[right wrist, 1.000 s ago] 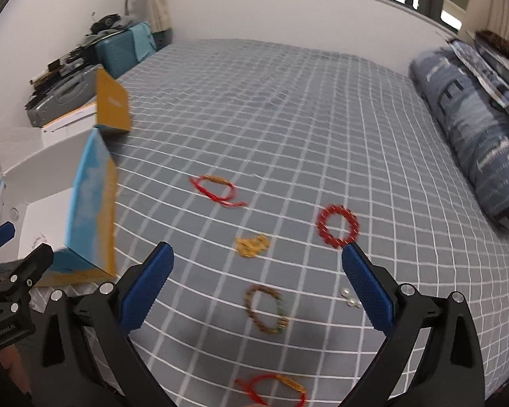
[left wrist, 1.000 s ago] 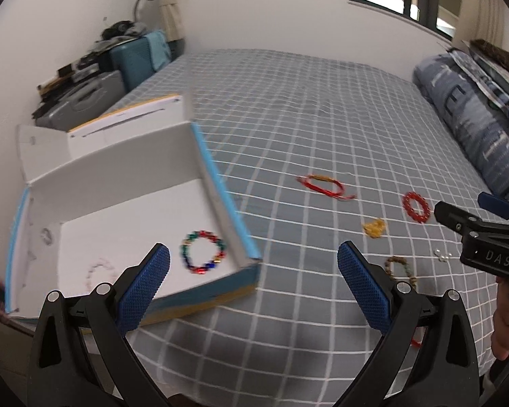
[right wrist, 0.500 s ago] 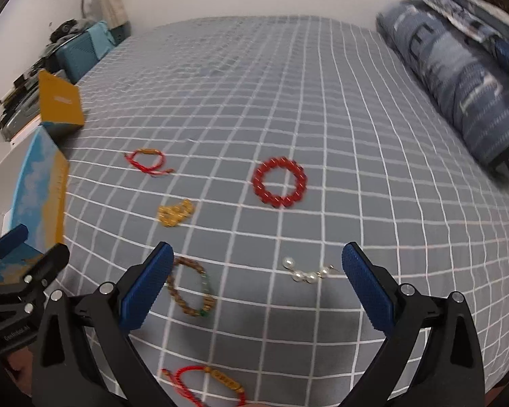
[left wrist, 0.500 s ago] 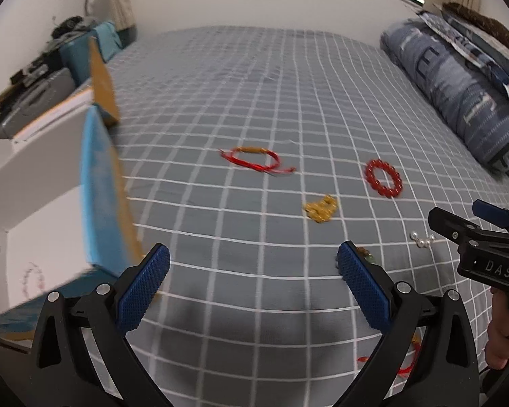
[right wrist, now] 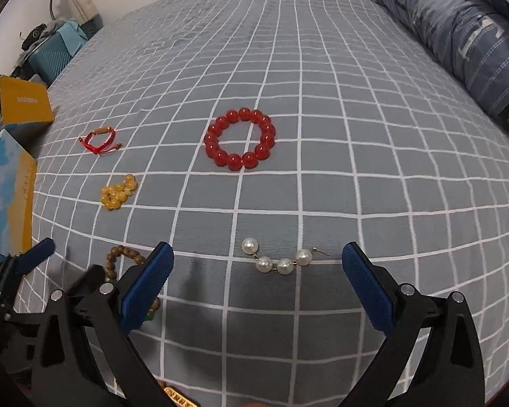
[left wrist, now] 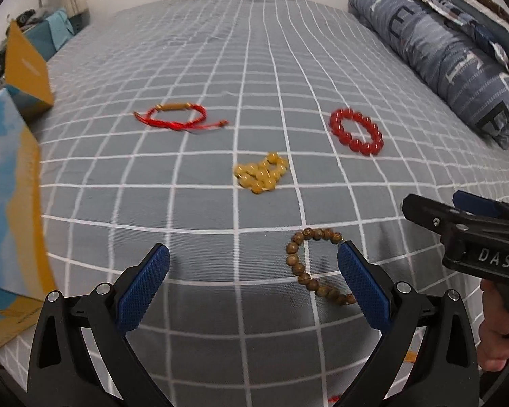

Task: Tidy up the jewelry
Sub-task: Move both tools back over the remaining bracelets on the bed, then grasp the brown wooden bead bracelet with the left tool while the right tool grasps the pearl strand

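Several pieces of jewelry lie on the grey checked bedspread. My left gripper (left wrist: 252, 286) is open and empty; a brown wooden bead bracelet (left wrist: 307, 264) lies just inside its right finger. Farther off lie a yellow bead cluster (left wrist: 260, 176), a red cord bracelet (left wrist: 176, 117) and a red bead bracelet (left wrist: 356, 135). My right gripper (right wrist: 258, 285) is open and empty, with a short pearl strand (right wrist: 277, 260) between its fingertips. The red bead bracelet (right wrist: 240, 138) lies beyond it. The open box (left wrist: 10, 203) stands at the left edge.
A folded blue quilt (left wrist: 458, 64) lies along the bed's right side. Cases and clutter (right wrist: 54, 51) stand off the bed at the far left. Another red and gold bracelet (right wrist: 180, 398) peeks out at the near edge below my right gripper.
Both grippers have swung right, away from the box, and dropped closer to the bedspread. The box has slid to the left edge; the jewelry looks larger and nearer.
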